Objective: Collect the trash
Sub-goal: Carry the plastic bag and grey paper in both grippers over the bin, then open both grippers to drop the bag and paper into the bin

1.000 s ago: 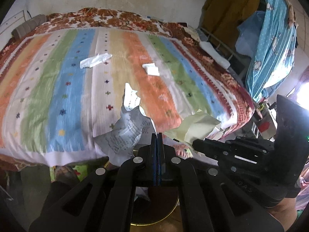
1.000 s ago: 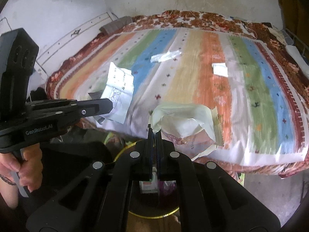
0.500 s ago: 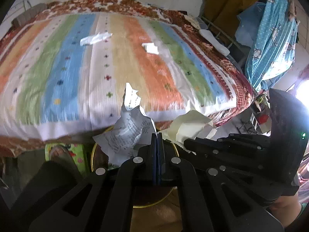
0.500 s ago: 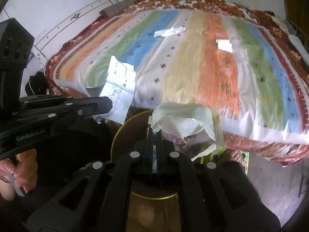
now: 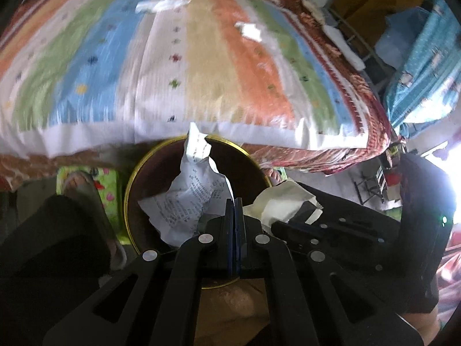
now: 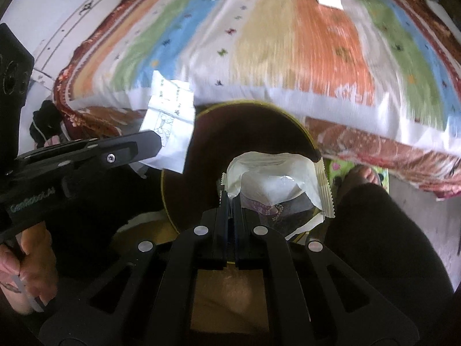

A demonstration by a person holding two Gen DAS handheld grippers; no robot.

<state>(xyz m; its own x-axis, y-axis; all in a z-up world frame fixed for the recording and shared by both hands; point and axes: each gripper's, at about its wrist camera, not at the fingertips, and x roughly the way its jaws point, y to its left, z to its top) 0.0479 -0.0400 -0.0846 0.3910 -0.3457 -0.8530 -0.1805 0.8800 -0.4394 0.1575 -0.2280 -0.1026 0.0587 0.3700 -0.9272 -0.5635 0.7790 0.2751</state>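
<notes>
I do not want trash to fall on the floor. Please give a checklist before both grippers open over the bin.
1. Left gripper shut on printed paper: ok.
2. Right gripper shut on the wrapper: ok.
3. Paper above the bin opening: ok.
4. Wrapper above the bin: not ok, its right edge reaches past the rim.
5. Space left inside bin: cannot tell.
6. Bed cleared: not ok, two white scraps lie there.
</notes>
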